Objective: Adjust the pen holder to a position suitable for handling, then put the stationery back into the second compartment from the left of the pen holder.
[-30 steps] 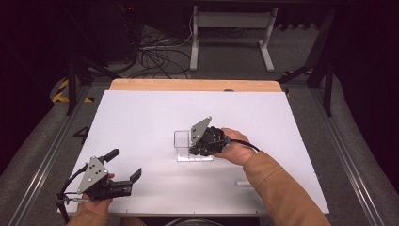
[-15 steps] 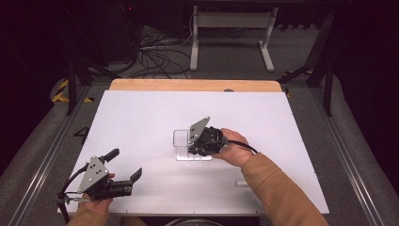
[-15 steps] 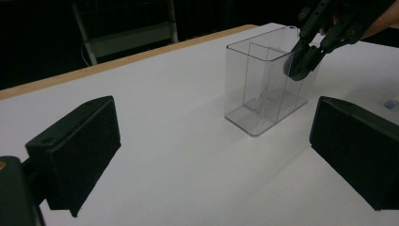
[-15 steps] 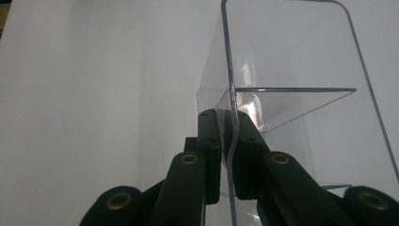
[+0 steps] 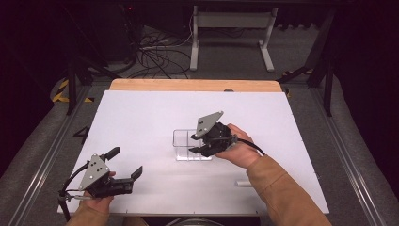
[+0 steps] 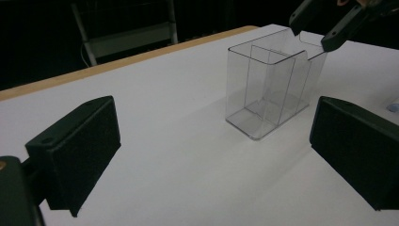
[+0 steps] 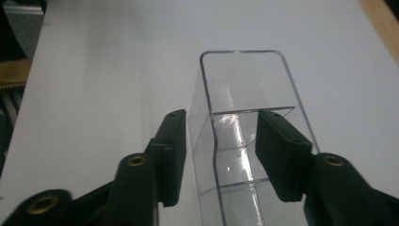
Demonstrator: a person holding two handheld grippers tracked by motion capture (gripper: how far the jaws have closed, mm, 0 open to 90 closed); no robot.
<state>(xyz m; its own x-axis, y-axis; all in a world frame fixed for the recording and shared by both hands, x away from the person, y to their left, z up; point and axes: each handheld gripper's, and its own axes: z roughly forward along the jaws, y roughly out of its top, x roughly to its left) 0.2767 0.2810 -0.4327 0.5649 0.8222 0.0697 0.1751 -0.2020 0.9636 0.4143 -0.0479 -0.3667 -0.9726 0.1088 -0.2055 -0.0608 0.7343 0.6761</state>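
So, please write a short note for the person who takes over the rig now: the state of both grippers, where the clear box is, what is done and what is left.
Right gripper: jaws have just been opening; they straddle one side wall of the clear plastic box, a gap showing at the outer pad.
Left gripper: open, holding nothing, at the near left of the white table.
Box: upright near the table's middle, divided into compartments, nothing visible inside.
Done: the box appears set down and let go.
Left: probably lift the right gripper clear of the wall.
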